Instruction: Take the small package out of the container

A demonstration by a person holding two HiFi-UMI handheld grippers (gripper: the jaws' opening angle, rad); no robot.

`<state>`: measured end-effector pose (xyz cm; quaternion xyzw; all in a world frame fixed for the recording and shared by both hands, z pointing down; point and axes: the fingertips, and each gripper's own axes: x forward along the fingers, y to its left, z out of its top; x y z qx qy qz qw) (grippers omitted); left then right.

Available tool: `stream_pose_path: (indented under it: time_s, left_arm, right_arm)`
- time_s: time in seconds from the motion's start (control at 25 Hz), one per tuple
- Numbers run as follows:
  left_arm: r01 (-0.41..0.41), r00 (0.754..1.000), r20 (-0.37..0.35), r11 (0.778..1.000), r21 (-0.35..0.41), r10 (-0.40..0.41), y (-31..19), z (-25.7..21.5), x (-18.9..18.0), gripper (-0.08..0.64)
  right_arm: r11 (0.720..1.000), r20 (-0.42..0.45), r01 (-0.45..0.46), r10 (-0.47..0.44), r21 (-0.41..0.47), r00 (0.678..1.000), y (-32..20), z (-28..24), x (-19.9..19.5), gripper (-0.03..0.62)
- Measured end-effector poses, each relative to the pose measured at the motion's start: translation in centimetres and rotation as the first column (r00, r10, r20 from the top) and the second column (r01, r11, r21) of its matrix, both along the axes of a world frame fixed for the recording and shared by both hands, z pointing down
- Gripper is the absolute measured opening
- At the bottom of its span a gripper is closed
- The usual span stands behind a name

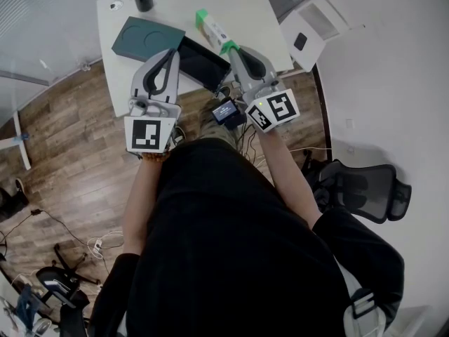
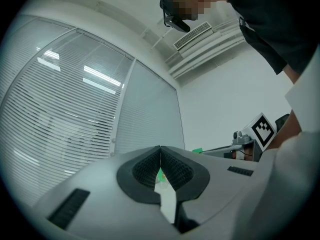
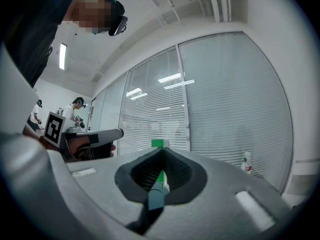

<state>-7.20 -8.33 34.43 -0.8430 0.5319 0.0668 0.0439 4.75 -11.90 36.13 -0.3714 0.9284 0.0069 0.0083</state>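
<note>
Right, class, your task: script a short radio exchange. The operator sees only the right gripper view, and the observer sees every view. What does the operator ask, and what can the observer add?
Operator: My right gripper is shut on something green and white. What lies under it?
Observer: In the head view the package is a long white box with green ends, held over a white table.
Operator: Is anything else on that table?
Observer: A dark green box and a black tray lie on it, near the tip of the left gripper.
</note>
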Motion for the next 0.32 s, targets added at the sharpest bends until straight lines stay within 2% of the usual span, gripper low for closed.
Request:
stream_pose_path:
  time_s: [0.32]
  left_arm:
    - [-0.004,1.0,0.0,1.0,-0.009,0.004,0.08,0.36,0.43,0.0]
  right_arm:
    - [1.0,-0.001,-0.004,0.004,-0.004,1.0,-0.02,0.33,0.46,-0.003]
